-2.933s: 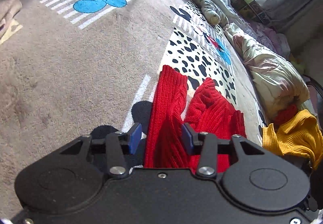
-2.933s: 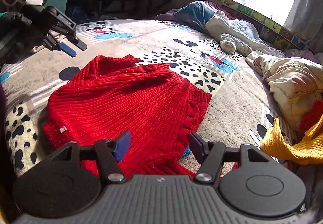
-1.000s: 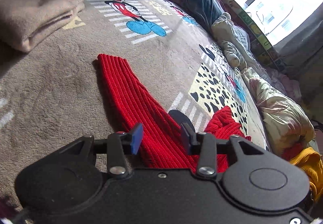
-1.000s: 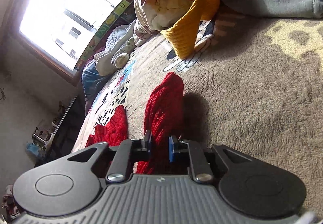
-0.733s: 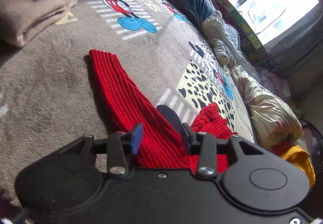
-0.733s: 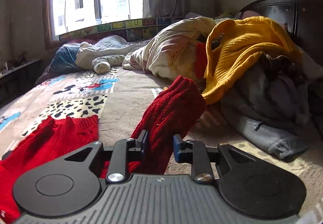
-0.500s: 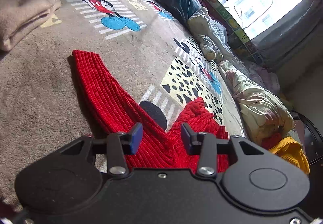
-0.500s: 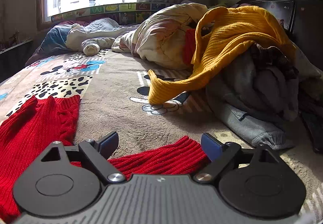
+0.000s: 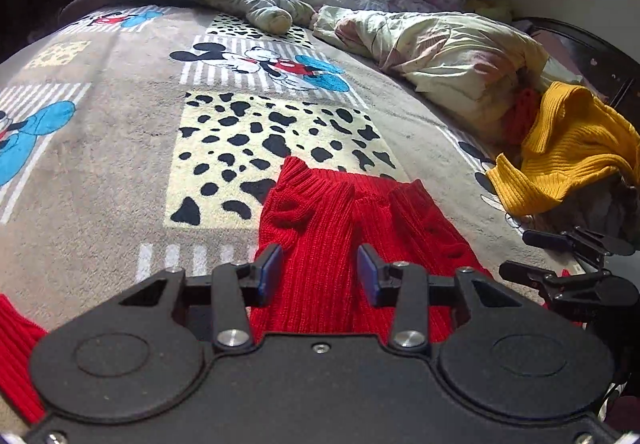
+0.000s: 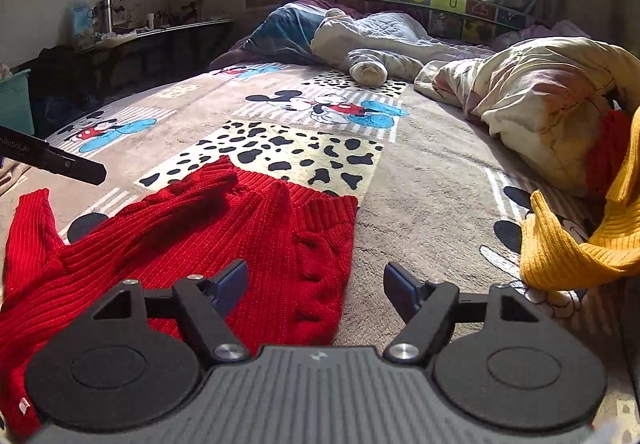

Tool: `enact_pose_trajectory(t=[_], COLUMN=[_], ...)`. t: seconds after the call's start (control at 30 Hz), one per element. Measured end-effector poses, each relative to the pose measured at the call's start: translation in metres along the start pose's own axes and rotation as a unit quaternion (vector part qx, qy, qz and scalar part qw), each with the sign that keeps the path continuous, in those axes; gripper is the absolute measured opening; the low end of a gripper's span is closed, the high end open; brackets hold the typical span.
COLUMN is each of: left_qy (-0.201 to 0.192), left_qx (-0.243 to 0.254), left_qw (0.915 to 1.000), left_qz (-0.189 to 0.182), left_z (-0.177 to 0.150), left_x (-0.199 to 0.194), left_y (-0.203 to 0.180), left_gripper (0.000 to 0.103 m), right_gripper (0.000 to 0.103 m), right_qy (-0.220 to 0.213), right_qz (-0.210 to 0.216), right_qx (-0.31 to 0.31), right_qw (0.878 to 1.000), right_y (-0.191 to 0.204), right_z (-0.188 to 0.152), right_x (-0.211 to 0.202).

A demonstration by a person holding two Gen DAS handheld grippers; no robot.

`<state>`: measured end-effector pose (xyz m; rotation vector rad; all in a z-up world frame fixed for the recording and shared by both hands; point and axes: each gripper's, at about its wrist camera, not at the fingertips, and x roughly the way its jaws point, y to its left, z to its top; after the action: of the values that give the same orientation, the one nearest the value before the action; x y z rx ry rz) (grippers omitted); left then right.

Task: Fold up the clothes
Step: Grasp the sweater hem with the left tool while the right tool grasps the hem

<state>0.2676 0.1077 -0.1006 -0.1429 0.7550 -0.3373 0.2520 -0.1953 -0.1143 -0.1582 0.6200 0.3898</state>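
A red knitted sweater [image 10: 192, 236] lies spread on the Mickey Mouse blanket [image 10: 420, 180], its left sleeve [image 10: 28, 232] stretched out to the left. In the left wrist view the sweater [image 9: 332, 232] lies under my left gripper [image 9: 319, 272], which is open and holds nothing. My right gripper [image 10: 316, 284] is open and empty above the sweater's right edge. The right gripper also shows at the right edge of the left wrist view [image 9: 568, 264].
A yellow knitted garment [image 10: 580, 244] lies on a pile at the right, next to a cream quilt [image 10: 532, 100]. A rolled white quilt [image 10: 368, 48] and blue clothing [image 10: 288, 32] lie at the far edge under the window. A dark shelf [image 10: 132, 44] stands at left.
The right gripper let go of the right sleeve and opened wide. Both grippers drew back and turned toward the sweater's body. The left sleeve now lies stretched out.
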Motion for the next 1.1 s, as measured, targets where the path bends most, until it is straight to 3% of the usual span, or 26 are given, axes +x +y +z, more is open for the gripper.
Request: enact_pose_trajectory(t=[0.2,0.23,0.33,0.4,0.47,0.57,0.7,0.8,0.87,0.9,1.0,1.1], left_qy=[0.035,0.043,0.060,0.075,0.076,0.037,-0.021,-0.024,0.022,0.026,0.021,0.009], left_qx=[0.065,0.077,0.096,0.107,0.110,0.060,-0.031,-0.109,-0.110,-0.116,-0.150,-0.138], left_qw=[0.9972,0.9961,0.9934,0.9913,0.9908,0.9964,0.9972,0.9928,0.9936,0.9929,0.9885,0.9903], left_qz=[-0.006,-0.009,-0.019,-0.017,-0.023,-0.046,-0.065,-0.043,-0.013,-0.004,-0.004,0.014], left_z=[0.020,0.021,0.020,0.018,0.016,0.022,0.033,0.039,0.034,0.030,0.027,0.026], left_x=[0.055,0.064,0.085,0.100,0.105,0.087,0.064,0.076,0.103,0.107,0.104,0.089], left_y=[0.008,0.009,0.011,0.010,0.011,0.027,0.061,0.092,0.100,0.102,0.108,0.105], left_gripper=[0.037,0.037,0.037,0.035,0.016,0.007,0.006,0.006,0.010,0.018,0.021,0.026], right_gripper=[0.064,0.060,0.034,0.027,0.016,0.014,0.013,0.013,0.015,0.015,0.023,0.026], right_qy=[0.049,0.056,0.072,0.068,0.061,0.039,-0.015,-0.021,0.042,0.060,0.041,0.019], right_qz=[0.029,0.035,0.050,0.056,0.056,0.045,0.029,0.008,-0.003,-0.004,-0.026,-0.042], right_qx=[-0.009,-0.008,-0.003,-0.001,-0.004,0.002,0.100,0.155,0.164,0.166,0.146,0.124], right_qw=[0.998,0.998,0.996,0.996,0.997,0.998,0.995,0.988,0.986,0.984,0.988,0.991], right_y=[-0.009,-0.011,-0.014,-0.013,-0.011,-0.016,-0.058,-0.084,-0.090,-0.092,-0.085,-0.075], right_z=[0.018,0.018,0.013,0.008,0.006,0.007,0.019,0.024,0.020,0.018,0.017,0.016], right_x=[0.060,0.066,0.081,0.083,0.082,0.070,0.055,0.065,0.096,0.105,0.097,0.079])
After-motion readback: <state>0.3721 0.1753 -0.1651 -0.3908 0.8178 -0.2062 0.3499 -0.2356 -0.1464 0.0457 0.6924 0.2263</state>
